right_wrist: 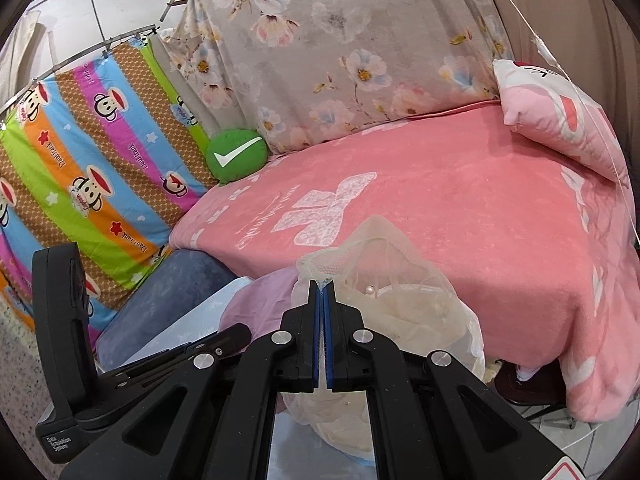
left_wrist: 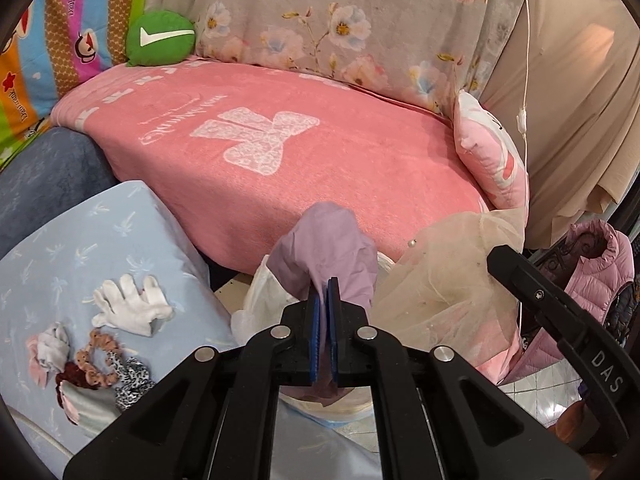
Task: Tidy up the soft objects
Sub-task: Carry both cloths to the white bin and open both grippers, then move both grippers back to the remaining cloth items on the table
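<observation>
We have one garment between both grippers, hanging just in front of the pink blanket [left_wrist: 360, 168] on the bed. Left gripper [left_wrist: 325, 284]: jaws pressed together, pinching a fold of the lilac cloth [left_wrist: 320, 240]. Right gripper [right_wrist: 322, 288]: jaws pressed together on the edge of the cream tulle [right_wrist: 384, 248].

Handling, our judgement: light, fully limp, no stiffness to hold a shape. The lilac part looks like plain woven cloth and should grip well. The tulle is thin mesh with small pearls [right_wrist: 370, 290]; it may snag or tear if we pull the two pinches apart hard. Best holds are hems or bunched folds, as now.

Gloves [left_wrist: 132, 306] and scrunchies [left_wrist: 112, 368] lie on the blue pillow [left_wrist: 100, 240], left of the blanket.
</observation>
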Action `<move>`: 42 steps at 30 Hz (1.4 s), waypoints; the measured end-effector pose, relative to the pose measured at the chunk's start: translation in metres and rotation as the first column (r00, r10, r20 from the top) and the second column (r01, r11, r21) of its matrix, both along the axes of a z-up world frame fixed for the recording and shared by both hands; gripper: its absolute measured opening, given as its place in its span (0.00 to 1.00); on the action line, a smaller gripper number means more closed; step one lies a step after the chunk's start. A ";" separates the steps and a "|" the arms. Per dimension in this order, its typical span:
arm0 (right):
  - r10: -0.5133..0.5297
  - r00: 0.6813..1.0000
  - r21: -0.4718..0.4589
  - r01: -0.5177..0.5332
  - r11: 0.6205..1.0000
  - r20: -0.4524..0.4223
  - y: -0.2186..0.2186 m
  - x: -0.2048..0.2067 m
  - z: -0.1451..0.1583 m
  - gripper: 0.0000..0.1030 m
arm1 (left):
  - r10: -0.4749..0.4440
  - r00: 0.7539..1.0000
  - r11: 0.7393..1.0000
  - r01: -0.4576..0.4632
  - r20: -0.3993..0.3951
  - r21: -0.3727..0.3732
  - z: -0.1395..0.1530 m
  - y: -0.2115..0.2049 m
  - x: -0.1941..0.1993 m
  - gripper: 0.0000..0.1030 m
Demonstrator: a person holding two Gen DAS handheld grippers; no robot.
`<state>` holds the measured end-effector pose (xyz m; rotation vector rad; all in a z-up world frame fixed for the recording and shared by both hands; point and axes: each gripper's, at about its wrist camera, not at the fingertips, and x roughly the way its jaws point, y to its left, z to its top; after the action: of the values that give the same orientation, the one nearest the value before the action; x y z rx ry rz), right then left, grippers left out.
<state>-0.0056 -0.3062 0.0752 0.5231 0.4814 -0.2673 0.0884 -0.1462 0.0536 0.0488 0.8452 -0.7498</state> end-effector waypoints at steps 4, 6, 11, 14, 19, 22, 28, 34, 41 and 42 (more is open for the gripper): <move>-0.010 1.000 -0.002 0.010 1.000 -0.008 -0.005 0.001 -0.003 0.02 | -0.007 1.000 1.000 0.007 -0.004 -0.005 -0.001 -0.009 0.001 0.05; -0.011 1.000 -0.004 0.011 1.000 -0.010 -0.007 0.003 -0.004 0.08 | -0.005 1.000 1.000 0.005 -0.009 -0.002 -0.002 -0.011 0.002 0.23; -0.014 1.000 -0.016 0.013 1.000 -0.019 -0.006 0.006 -0.007 0.15 | 0.081 0.994 0.997 -0.082 0.078 0.000 0.005 -0.002 -0.004 0.74; -0.010 1.000 -0.015 0.010 1.000 -0.019 -0.002 0.007 -0.008 0.23 | 0.101 0.991 0.994 -0.103 0.082 0.026 0.002 0.002 -0.002 0.74; 0.016 1.000 -0.020 -0.017 1.000 -0.026 0.010 0.007 -0.009 0.25 | 0.140 0.988 0.989 -0.143 0.067 0.033 -0.004 0.017 0.002 0.74; 0.032 0.999 -0.023 -0.033 0.999 -0.035 0.019 0.009 -0.010 0.26 | 0.163 0.985 0.986 -0.165 0.058 0.032 -0.007 0.026 0.003 0.74; 0.077 0.996 -0.030 -0.079 0.996 -0.053 0.040 0.013 -0.013 0.30 | 0.206 0.977 0.978 -0.207 0.049 0.033 -0.012 0.045 0.004 0.74; 0.116 0.991 -0.034 -0.118 0.992 -0.070 0.061 0.018 -0.018 0.34 | 0.251 0.967 0.967 -0.253 0.042 0.037 -0.015 0.068 0.006 0.74; 0.157 0.983 -0.049 -0.162 0.986 -0.099 0.088 0.023 -0.022 0.41 | 0.306 0.952 0.951 -0.307 0.024 0.045 -0.023 0.096 0.009 0.74; 0.161 0.982 -0.051 -0.167 0.985 -0.103 0.091 0.024 -0.023 0.42 | 0.311 0.950 0.949 -0.312 0.021 0.046 -0.024 0.100 0.009 0.74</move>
<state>0.0185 -0.2154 0.0525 0.4106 0.6075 -0.1490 0.0972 -0.0467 0.0294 -0.0363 0.8340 -0.4307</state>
